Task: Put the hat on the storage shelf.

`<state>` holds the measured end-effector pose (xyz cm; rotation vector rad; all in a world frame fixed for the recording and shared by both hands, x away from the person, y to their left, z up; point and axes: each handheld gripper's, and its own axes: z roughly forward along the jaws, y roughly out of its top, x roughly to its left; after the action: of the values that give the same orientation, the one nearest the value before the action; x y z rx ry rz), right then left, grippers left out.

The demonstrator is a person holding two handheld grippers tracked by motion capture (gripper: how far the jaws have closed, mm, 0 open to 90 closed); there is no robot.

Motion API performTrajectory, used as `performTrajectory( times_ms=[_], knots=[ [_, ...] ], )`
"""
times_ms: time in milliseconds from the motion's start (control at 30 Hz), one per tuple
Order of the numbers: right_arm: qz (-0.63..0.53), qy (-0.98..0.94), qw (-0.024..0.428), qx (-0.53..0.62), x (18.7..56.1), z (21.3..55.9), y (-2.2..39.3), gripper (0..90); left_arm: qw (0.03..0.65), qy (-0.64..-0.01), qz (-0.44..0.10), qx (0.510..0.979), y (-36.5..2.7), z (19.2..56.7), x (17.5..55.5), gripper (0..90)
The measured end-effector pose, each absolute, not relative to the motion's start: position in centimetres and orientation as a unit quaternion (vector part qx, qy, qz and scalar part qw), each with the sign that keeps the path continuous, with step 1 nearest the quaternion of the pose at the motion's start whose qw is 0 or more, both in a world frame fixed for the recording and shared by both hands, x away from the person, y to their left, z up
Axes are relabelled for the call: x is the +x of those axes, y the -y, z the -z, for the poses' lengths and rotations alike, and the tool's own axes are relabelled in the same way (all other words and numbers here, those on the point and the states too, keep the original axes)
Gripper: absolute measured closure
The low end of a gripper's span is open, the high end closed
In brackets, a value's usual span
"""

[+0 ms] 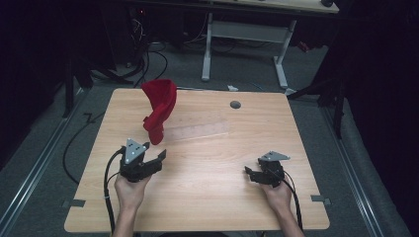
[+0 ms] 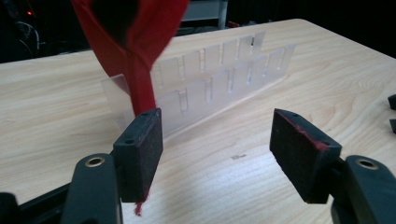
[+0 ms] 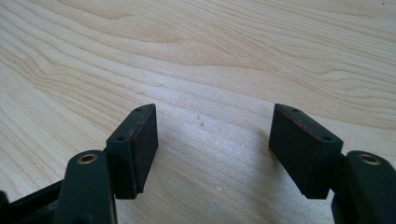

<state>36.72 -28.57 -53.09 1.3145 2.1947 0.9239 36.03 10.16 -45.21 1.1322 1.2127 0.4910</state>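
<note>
Dark floor and cables ring my wooden bench. I see the red cloth draped over one end of the clear slotted rack, at about twelve o'clock from my left tool and just beyond its tips. In the left gripper view the cloth's tail hangs right behind one pad; nothing sits between the jaws, which gape apart. My right tool rests near four o'clock on the bench, well apart from the cloth, jaws spread wide over bare wood.

overhead forward-down, two close table views
</note>
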Motion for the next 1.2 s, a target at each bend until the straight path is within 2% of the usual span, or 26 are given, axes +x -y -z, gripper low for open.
performTrajectory(
  times_ms=[900,1200],
  knots=[
    [-0.332,-0.789,0.209,0.472,36.7,53.1,28.6,32.9,0.634,-0.521,-0.164,0.548,-6.9,48.0,34.3,32.3],
    [-0.332,-0.789,0.209,0.472,36.7,53.1,28.6,32.9,0.628,-0.533,-0.149,0.547,-6.1,49.2,34.6,32.0]
  ],
)
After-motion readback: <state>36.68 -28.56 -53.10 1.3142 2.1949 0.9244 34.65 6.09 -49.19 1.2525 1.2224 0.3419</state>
